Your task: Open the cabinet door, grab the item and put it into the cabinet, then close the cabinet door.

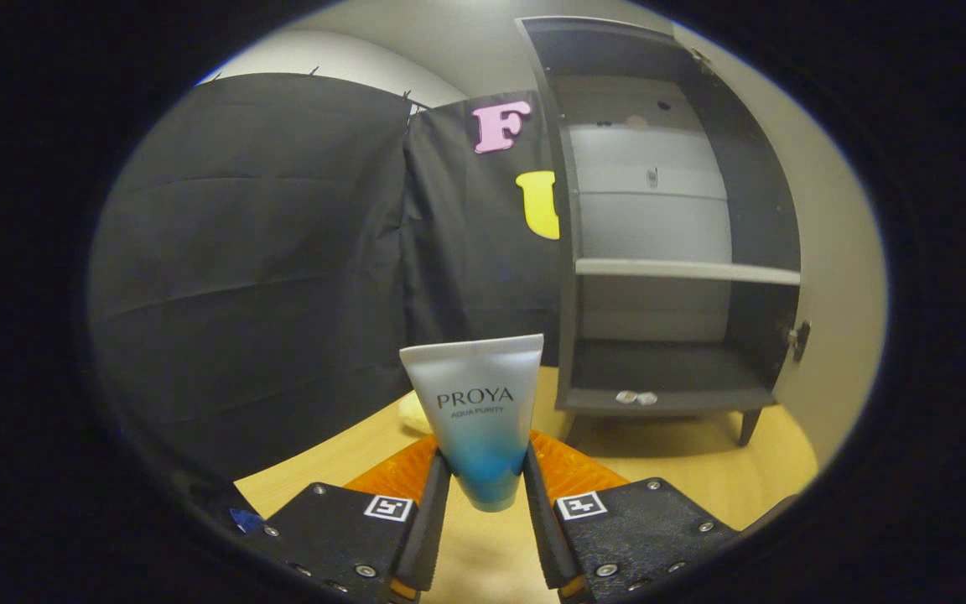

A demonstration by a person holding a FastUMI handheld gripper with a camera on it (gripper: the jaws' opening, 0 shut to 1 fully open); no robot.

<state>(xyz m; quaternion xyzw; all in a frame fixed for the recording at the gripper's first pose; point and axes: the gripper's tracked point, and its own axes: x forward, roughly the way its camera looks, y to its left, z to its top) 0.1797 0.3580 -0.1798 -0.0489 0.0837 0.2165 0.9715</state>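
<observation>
Between the tool's [487,486] 2 fingers, a tube [479,411] clamped upright, open cabinet [667,235] beyond.

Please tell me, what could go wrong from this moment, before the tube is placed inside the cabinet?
1. The claw pinches the tube only near its narrow lower end, so the tall tube may tilt or slip.
2. The tube's upper end could hit the shelf when entering the cabinet.
3. A small shiny object lies on the cabinet floor; the tube might land on it.
</observation>
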